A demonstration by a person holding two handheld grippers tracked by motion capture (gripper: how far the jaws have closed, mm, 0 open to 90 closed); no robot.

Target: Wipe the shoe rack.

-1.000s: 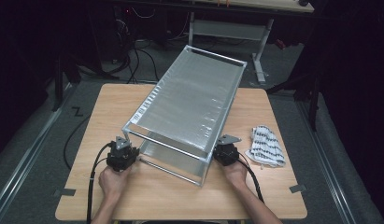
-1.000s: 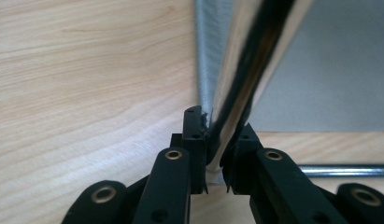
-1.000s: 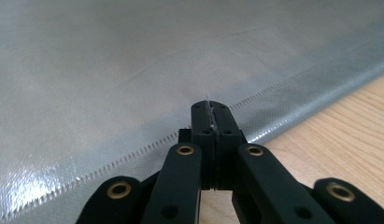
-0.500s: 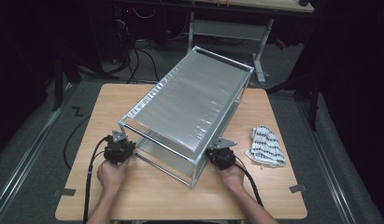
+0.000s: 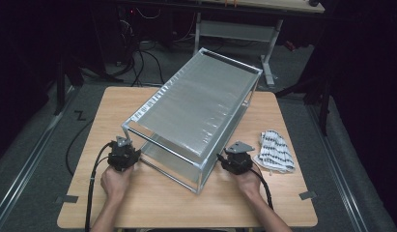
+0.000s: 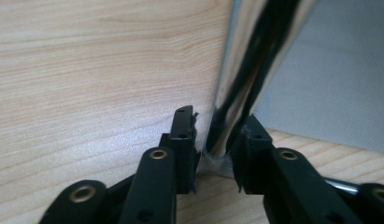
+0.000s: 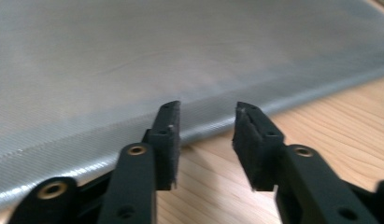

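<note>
L gripper (image 6: 213,140) jaws just opening round rack (image 5: 196,111) leg, R gripper (image 7: 206,135) jaws spreading, empty

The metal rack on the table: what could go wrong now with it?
1. The left gripper has just been opening, but its jaws stand around the chrome post; pulling back sideways could drag the rack.
2. The right gripper, also just opening, faces the lower shelf edge and may bump it.

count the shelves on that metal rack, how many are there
2: the top shelf spans the rack's upper frame, and a lower shelf sits just above the table, showing through the near open end. Most of the lower one is hidden under the top.
</note>
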